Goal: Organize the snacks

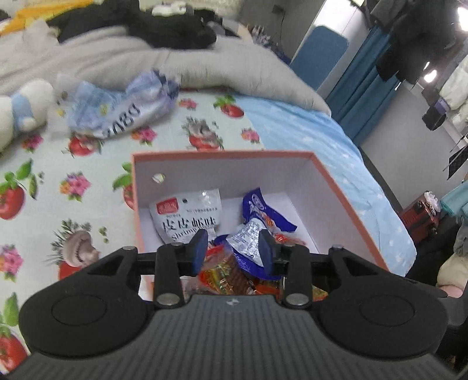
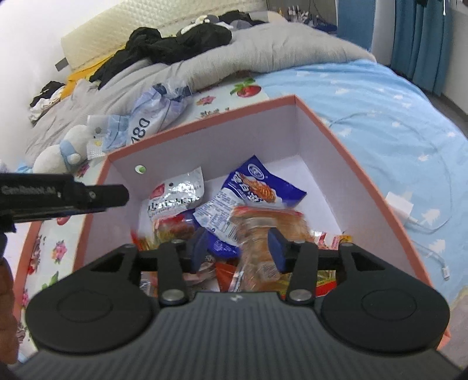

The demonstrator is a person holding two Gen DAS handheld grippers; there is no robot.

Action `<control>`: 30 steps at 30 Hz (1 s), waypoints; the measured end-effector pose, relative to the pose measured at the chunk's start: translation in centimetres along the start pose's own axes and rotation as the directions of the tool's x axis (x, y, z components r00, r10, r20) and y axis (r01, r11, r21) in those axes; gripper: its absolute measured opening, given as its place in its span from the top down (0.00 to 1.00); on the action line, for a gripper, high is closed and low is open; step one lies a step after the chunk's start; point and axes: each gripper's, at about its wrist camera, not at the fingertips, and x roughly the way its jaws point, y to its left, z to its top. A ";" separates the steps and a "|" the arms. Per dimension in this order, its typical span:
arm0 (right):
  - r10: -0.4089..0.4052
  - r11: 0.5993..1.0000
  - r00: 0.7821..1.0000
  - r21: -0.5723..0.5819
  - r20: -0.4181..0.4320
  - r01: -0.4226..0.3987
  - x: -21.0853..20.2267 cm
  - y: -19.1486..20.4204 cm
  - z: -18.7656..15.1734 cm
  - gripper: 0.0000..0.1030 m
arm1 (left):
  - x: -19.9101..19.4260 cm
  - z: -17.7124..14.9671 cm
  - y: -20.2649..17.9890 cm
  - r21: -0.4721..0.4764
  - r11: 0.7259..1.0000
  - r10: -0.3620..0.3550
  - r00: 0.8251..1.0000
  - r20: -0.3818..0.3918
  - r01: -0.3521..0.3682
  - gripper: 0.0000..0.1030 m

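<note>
Both claws over salmon-rimmed white cardboard box [image 2: 295,100] on bed. Left claw [image 1: 232,251] parted, empty, above blue-and-silver foil packet [image 1: 257,231]. Right claw [image 2: 238,248] parted around blurred clear packet of orange-brown biscuits [image 2: 260,233]; contact undetermined. Risk: packet slipping, crushed snacks. Crumpled blue plastic bag [image 1: 122,105], white plush toy [image 1: 20,108] far left; left device crowding box's left wall.

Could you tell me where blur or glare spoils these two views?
Left wrist view: the crumpled bag and plush toy are smeared; a lamp glares top right. Right wrist view: the clear packet between the right gripper fingers is blurred.
</note>
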 end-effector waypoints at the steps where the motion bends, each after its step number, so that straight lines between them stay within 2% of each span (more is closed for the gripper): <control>1: 0.011 1.000 1.000 0.007 0.012 -0.011 -0.7 0.1 -0.1 0.53 | -0.8 -0.1 -0.1 0.003 1.000 -0.005 1.000 0.009 0.005 0.58; 10: 0.017 0.999 0.992 0.027 0.122 -0.020 -7.3 2.1 -1.4 0.53 | -9.1 -1.7 -1.4 0.065 0.998 -0.033 0.994 0.102 0.026 0.58; 18: 0.007 0.999 0.967 0.036 0.254 -0.017 -13.7 3.5 -2.5 0.53 | -15.7 -3.6 -2.2 0.125 0.990 -0.079 0.982 0.171 0.058 0.58; 30: -0.041 0.999 0.952 0.039 0.302 0.030 -19.0 4.9 -7.6 0.53 | -22.2 -8.9 -2.5 0.160 0.986 -0.081 0.974 0.212 0.047 0.58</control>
